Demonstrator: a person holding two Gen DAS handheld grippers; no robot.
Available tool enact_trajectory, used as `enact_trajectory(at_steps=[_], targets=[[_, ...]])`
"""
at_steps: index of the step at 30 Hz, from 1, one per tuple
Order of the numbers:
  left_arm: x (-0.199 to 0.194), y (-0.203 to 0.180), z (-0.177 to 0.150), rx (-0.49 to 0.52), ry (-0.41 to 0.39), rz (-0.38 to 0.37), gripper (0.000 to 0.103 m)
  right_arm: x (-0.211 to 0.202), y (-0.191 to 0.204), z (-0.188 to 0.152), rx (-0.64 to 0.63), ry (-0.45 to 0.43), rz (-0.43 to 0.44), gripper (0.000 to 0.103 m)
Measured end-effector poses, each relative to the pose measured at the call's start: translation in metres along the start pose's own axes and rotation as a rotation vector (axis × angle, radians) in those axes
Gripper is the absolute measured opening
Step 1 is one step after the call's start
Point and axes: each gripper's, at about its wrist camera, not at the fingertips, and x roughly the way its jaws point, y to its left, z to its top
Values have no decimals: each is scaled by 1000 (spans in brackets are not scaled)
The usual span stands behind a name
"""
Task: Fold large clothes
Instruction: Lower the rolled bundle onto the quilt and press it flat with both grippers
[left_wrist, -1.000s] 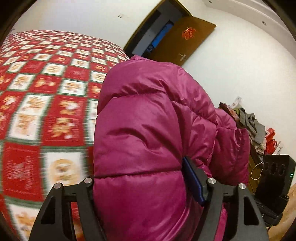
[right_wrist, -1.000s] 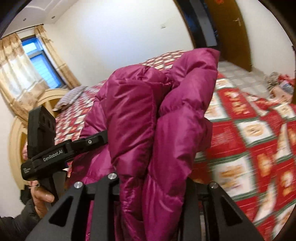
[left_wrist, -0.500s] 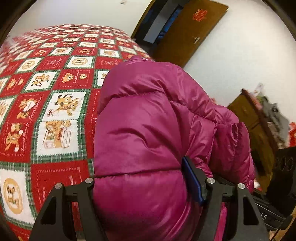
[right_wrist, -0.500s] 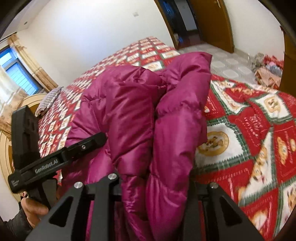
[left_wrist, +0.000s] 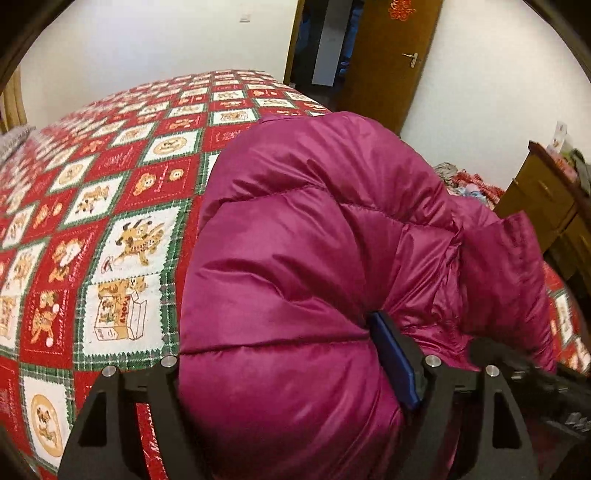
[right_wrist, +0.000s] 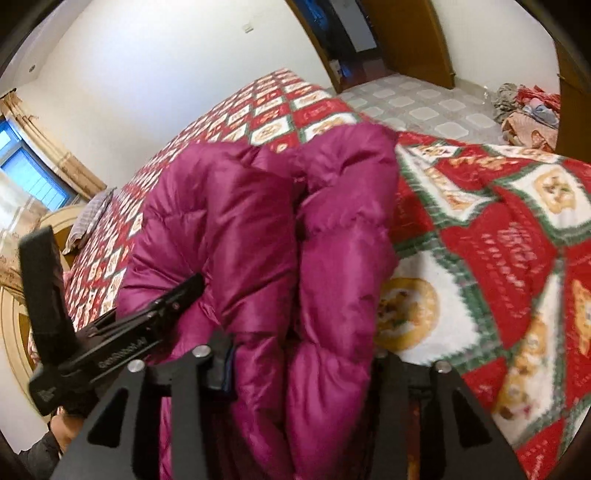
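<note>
Magenta quilted puffer jacket (left_wrist: 295, 266), bunched into a thick fold, lies on the bed's red, white and green checkered quilt (left_wrist: 122, 236) printed with cartoon animals. In the left wrist view, going left to right, bare quilt comes first, then the jacket's rounded bulk; its long axis runs from the camera away toward the brown wooden door (left_wrist: 391, 62), and a narrower folded part hangs off its right side. The left gripper (left_wrist: 291, 373) has the jacket's near end between its black fingers (left_wrist: 395, 354); its jaws have just been opening, and I cannot tell whether the pads still press the padding.

In the right wrist view, the left gripper's black body sits at the far left against the jacket's flank. Next come two puffy lobes side by side, running away from the camera toward the bed's far end. The right gripper (right_wrist: 295, 350) straddles their near end; its jaws have just been opening, with fabric filling the gap. Quilt lies to the right.
</note>
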Motion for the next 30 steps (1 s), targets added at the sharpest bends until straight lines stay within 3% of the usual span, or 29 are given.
enact_trajectory(at_steps=[3, 6, 9, 12, 14, 17, 21, 24, 26, 30], targets=[[2, 0, 1, 2, -3, 6, 80, -28, -2, -4, 7, -69, -44, 52], [2, -5, 0, 17, -15, 35, 80, -60, 15, -2, -45, -186, -178, 54], [3, -9, 1, 33, -25, 64, 80, -73, 53, 7, -170, -251, -226, 34], [3, -9, 1, 36, -24, 71, 80, -56, 84, 23, -220, -220, -221, 26], [2, -10, 1, 40, -25, 76, 80, -36, 87, 34, -185, -181, -223, 24], [2, -12, 1, 49, -29, 86, 80, -1, 72, 42, -120, -88, -212, 23], [0, -8, 3, 33, -23, 61, 81, 23, 54, 29, -115, -51, -294, 20], [-9, 0, 7, 1, -6, 14, 81, 27, 39, 21, -81, -45, -283, 16], [-21, 6, 12, -22, -32, 17, 81, 27, 32, 20, -56, -48, -266, 16], [-43, 4, 33, 10, -162, 124, 81, 28, 25, 20, -26, -50, -230, 16]])
